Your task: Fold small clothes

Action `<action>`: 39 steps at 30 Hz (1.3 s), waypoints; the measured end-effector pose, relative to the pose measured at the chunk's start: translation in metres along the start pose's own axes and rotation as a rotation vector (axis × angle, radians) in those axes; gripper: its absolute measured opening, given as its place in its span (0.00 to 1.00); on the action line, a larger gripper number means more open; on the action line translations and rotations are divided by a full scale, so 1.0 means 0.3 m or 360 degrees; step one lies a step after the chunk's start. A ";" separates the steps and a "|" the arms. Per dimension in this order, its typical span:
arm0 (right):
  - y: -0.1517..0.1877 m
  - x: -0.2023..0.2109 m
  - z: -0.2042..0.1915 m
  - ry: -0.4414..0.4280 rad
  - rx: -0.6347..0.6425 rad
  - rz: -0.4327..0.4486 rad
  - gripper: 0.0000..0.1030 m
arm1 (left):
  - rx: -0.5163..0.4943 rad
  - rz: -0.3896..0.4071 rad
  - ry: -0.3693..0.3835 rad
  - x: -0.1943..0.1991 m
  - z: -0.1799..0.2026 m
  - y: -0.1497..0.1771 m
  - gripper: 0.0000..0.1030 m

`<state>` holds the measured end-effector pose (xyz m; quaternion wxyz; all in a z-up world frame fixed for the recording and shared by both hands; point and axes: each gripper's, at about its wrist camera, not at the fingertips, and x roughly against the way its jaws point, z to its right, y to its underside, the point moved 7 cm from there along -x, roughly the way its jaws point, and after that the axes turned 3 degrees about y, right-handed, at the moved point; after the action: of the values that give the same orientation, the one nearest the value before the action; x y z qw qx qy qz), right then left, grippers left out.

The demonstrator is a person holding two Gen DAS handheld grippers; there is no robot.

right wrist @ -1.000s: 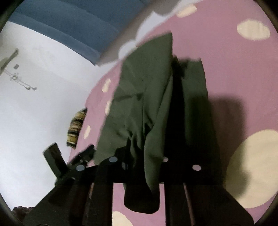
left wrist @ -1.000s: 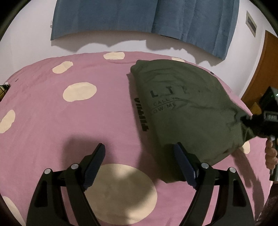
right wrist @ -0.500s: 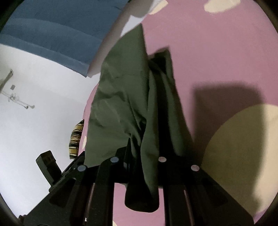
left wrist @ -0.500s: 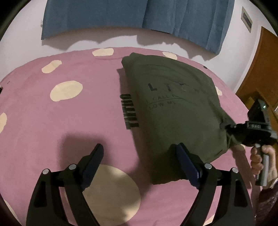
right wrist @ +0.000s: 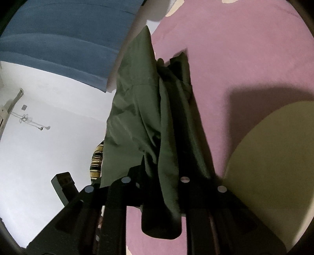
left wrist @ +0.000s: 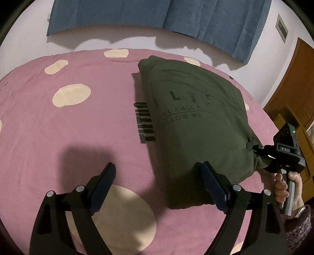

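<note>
In the left wrist view, nearest us, our left hand-held gripper [left wrist: 158, 183] stood spread wide with nothing between its blue pads [left wrist: 213, 183]; the right-hand pad sat against the near edge of the shirt [left wrist: 194, 125], in front of it, and the other hung over bare bed [left wrist: 78, 137]. Under the gripper lay a large cream spot [left wrist: 125, 215] of the pink cover, with the gripper's shadow just above it.

Further up, the dark green shirt lay folded on the right half of the bed, its printed lettering facing up. Black lettering [left wrist: 144, 122] on the cover showed just beside its left edge. At the right edge of the frame our right hand-held gripper [left wrist: 250, 146] pinched a bunched corner of the shirt, lifted a little off the bed, and a hand [left wrist: 284, 182] gripped its handle below.

In the right wrist view the same cloth [right wrist: 149, 121] ran between the right gripper's fingers [right wrist: 125, 188] and hung down in front of them in the lower centre; the jaws were narrow and just starting to open, with the cloth still between them.

Beyond the bed stood a white wall [left wrist: 121, 37], a blue curtain [left wrist: 157, 15] across the top, and a wooden door [left wrist: 294, 82] in the upper right.
</note>
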<state>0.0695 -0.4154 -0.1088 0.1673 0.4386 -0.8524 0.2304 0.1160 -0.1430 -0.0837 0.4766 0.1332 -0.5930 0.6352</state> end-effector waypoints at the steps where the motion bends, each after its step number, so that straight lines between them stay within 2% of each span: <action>1: 0.000 0.003 0.003 -0.0008 -0.0003 0.0002 0.19 | 0.0000 0.0000 0.0000 0.001 -0.001 -0.001 0.85; 6: -0.006 0.036 -0.014 -0.0042 -0.0015 -0.0010 0.40 | 0.0005 -0.0009 0.0052 0.026 -0.014 -0.008 0.84; 8: -0.019 0.071 -0.042 0.0007 0.0049 0.0023 0.52 | 0.0015 0.0000 0.0109 0.048 -0.019 -0.017 0.84; 10: -0.048 0.107 -0.049 0.0037 0.0085 0.0059 0.58 | 0.0045 0.0035 0.0178 0.077 -0.031 -0.044 0.84; 13: -0.131 0.137 -0.055 0.0046 0.0094 0.0111 0.59 | 0.0070 0.0066 0.0274 0.074 -0.046 -0.116 0.84; 17: -0.248 0.092 -0.063 0.0095 0.0116 0.0101 0.59 | 0.0072 0.0035 0.0303 -0.014 -0.062 -0.201 0.84; 22: -0.411 -0.022 -0.076 0.0107 0.0116 0.0080 0.59 | 0.0077 -0.0055 0.0219 -0.197 -0.100 -0.311 0.84; 24: -0.458 -0.072 -0.083 0.0098 0.0108 0.0061 0.58 | 0.0082 -0.0054 0.0185 -0.239 -0.115 -0.352 0.84; 26: -0.490 -0.112 -0.094 0.0086 0.0125 0.0018 0.31 | 0.0116 -0.0040 0.0158 -0.278 -0.137 -0.405 0.84; 29: -0.525 -0.169 -0.108 0.0131 0.0160 -0.0015 0.17 | 0.0175 -0.0045 0.0116 -0.326 -0.175 -0.456 0.84; 32: -0.551 -0.193 -0.095 0.0116 0.0126 -0.0012 0.12 | 0.0219 -0.0089 0.0113 -0.385 -0.199 -0.479 0.84; 35: -0.561 -0.220 -0.040 0.0137 0.0043 -0.0041 0.12 | 0.0230 -0.0128 0.0104 -0.426 -0.210 -0.486 0.85; 39: -0.555 -0.252 0.024 0.0170 -0.0023 -0.0083 0.12 | 0.0209 -0.0172 0.0021 -0.473 -0.226 -0.466 0.86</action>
<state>0.2486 -0.4535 -0.1106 0.2216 0.4464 -0.8322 0.2429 0.3220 -0.1689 -0.1179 0.5044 0.1918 -0.5389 0.6468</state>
